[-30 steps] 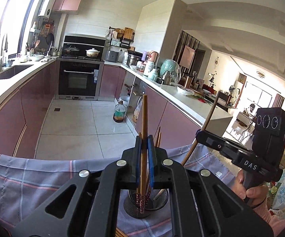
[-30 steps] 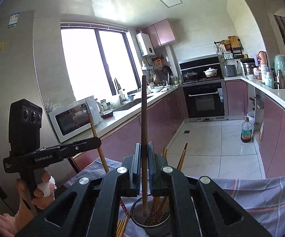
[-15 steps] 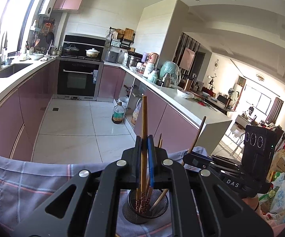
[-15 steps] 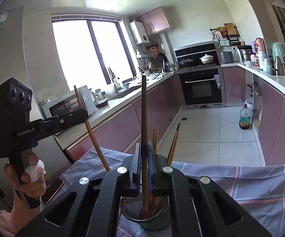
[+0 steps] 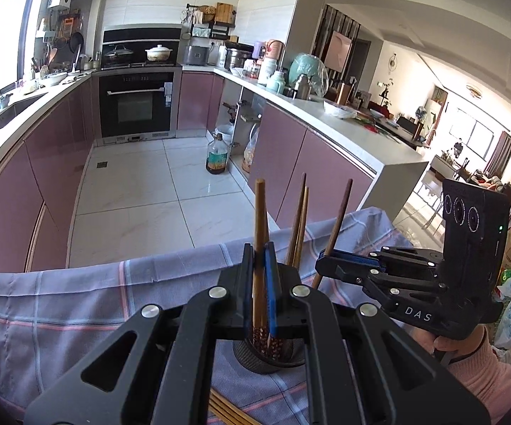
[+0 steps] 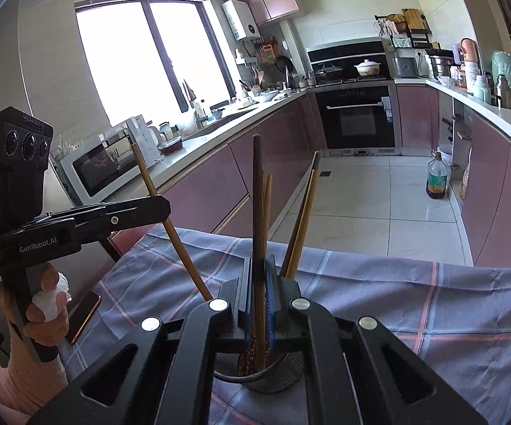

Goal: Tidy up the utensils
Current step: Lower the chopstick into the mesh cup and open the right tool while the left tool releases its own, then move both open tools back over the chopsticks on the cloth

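Chopsticks are partly sorted already: several brown wooden ones stand tilted in the round perforated metal holder [image 5: 269, 357] that sits on the lilac checked cloth [image 5: 78, 304] toward its near edge. Judging by that, the job is well under way but not finished, since two sticks are in the jaws and a few loose chopsticks [image 5: 225, 412] lie flat on the cloth at its near edge.

The left gripper [image 5: 259, 283] is clamped tight on a light brown wooden chopstick [image 5: 259, 212], held upright with its patterned lower end reaching into the holder. The right gripper [image 6: 259, 294] is likewise closed on a dark brown chopstick [image 6: 257, 191], upright, its tip down inside the holder's rim. Both grippers sit just above the holder, close together.
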The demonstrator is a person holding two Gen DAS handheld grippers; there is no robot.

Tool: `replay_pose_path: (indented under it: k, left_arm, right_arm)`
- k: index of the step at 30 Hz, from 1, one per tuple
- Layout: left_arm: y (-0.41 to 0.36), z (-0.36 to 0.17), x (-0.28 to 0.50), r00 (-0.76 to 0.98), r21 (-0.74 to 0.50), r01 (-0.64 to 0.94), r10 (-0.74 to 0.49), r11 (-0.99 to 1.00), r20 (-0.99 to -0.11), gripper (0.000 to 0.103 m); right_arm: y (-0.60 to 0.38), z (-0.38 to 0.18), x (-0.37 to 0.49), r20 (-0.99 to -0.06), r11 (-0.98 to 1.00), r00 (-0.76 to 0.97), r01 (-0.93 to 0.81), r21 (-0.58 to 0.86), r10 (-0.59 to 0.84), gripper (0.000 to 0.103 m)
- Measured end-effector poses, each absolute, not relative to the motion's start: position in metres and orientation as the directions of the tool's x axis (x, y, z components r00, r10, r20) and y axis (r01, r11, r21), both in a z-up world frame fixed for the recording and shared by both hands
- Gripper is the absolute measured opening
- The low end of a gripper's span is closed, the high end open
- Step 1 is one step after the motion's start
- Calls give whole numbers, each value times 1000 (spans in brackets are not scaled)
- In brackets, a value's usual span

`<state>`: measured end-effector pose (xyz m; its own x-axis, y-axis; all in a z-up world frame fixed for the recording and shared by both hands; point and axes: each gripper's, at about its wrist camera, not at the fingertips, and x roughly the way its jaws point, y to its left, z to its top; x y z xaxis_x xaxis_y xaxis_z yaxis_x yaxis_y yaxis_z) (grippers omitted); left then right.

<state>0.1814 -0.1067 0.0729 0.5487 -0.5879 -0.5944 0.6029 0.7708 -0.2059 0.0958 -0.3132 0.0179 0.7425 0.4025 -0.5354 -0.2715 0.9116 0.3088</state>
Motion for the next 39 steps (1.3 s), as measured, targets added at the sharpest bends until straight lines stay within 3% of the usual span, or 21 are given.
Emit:
replay_pose_path:
  k: [4,7,9,13,16,18,26,33,39]
  left_arm:
    - [-114,57,201,532,-201,580,-554,789,-640,8]
    - [-119,46,213,525,-213,565,-546,797,-653,13]
    - [-117,42,218,530,-219,552,-541,804,-653,23]
    - [-118,35,225,534,-218,543,-534,811,-655,25]
    - [-117,35,220,553,-202,542,-527,816,-645,32]
    - [-114,38,212,585,-180,537,-518,824,-624,42]
    - [-87,45,180,660,-145,510,-493,848,-566,48]
    - [-59,27,141,673,-108,501,-465,859,-575,52]
    - [-33,-23,112,633,-102,475,-419,874,-651,53]
  right_arm:
    - [-316,13,98,-547,919,746,-238,313,380,10]
    - [-320,11,96,-540,921,756,-221,322,370,18]
    - [-322,12,95,-536,922,761,-216,321,365,22]
    - [-323,12,89,-530,926,771,-210,313,353,23]
    - [-322,13,80,-518,928,781,-214,304,349,25]
    - [-320,15,71,-502,925,786,-232,300,360,26]
    - [-301,16,36,-480,906,770,-332,263,422,28]
    - [-269,-10,14,-551,872,679,-423,245,485,29]
    - [-242,-47,7,-650,854,575,-455,250,497,29]
